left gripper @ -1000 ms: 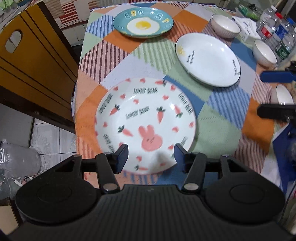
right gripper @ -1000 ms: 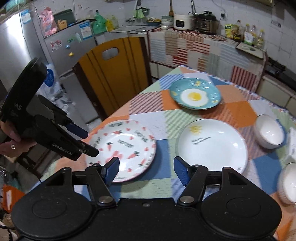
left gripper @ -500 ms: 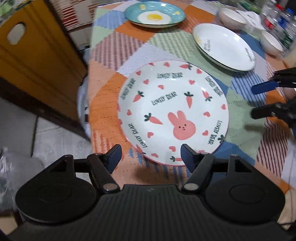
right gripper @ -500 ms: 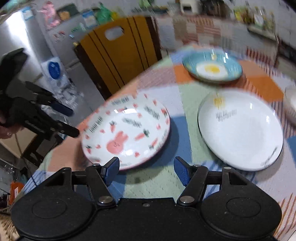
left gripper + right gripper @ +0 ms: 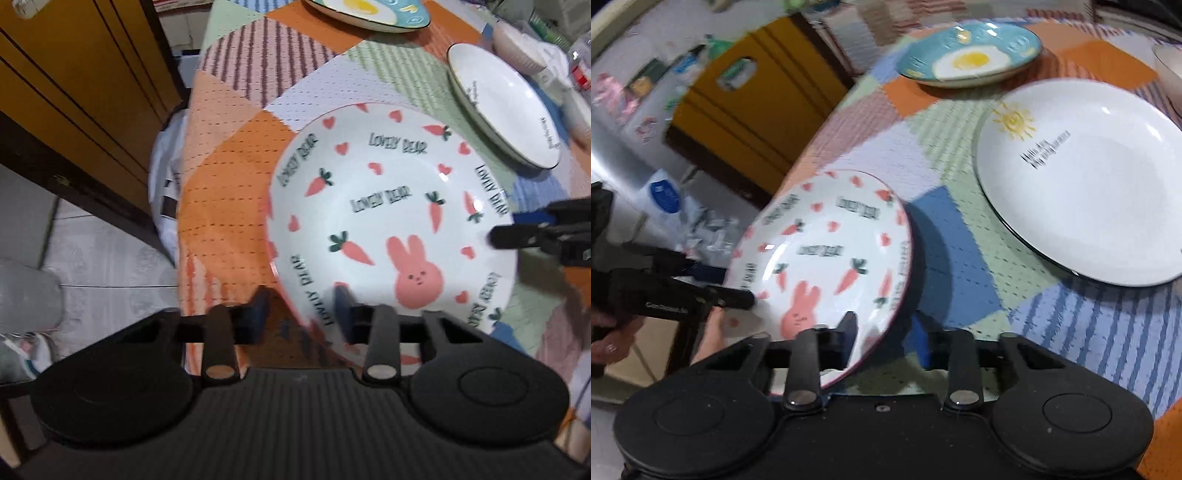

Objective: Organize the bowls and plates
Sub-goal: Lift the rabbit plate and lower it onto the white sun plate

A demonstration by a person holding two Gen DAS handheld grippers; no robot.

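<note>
The bunny-and-carrot plate sits near the table's left edge; it also shows in the right wrist view. My left gripper has its jaws narrowed astride the plate's near rim. My right gripper has narrowed jaws astride the opposite rim; in the left wrist view it appears at the plate's right edge. The plate looks tilted in the right wrist view. A plain white plate and a blue egg plate lie farther on.
A patchwork cloth covers the table. A yellow wooden chair stands by the table's left side. White bowls and bottles sit at the far right. The floor lies below the left edge.
Both grippers have moved in onto the bunny plate's rim from opposite sides and their jaws have narrowed. The plate now looks tilted.
</note>
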